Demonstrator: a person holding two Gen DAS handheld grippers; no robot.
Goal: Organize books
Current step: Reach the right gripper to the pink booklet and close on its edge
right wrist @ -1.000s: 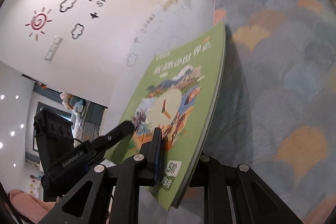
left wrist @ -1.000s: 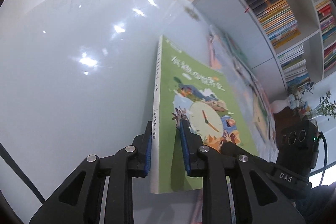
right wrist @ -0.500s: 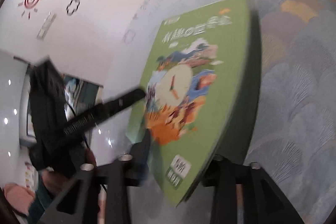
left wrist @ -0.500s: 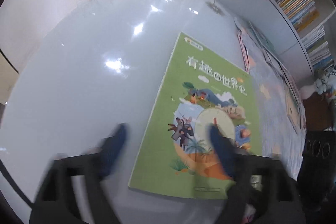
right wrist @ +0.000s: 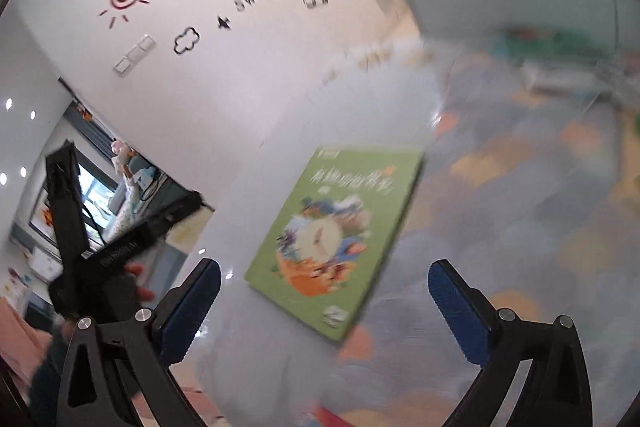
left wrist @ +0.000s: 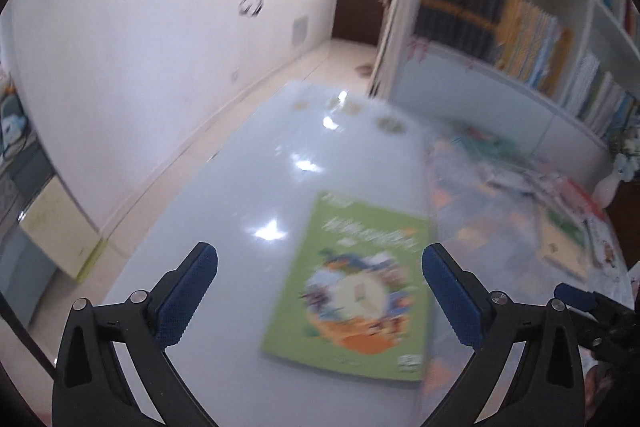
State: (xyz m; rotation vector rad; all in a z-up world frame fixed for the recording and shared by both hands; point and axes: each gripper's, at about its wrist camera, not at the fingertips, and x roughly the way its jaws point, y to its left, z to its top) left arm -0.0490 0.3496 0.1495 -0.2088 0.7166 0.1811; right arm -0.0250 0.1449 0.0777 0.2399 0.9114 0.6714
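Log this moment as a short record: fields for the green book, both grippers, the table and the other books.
green book: lies flat, cover up, on the table, its right edge along the patterned cloth
left gripper: jaws wide, having just been opening; nothing between them, above the book
right gripper: jaws wide, having just been opening; nothing held, above the book
table: glossy pale surface, ceiling lights reflected
other books: loose ones lying on the cloth; rows on the shelf beyond
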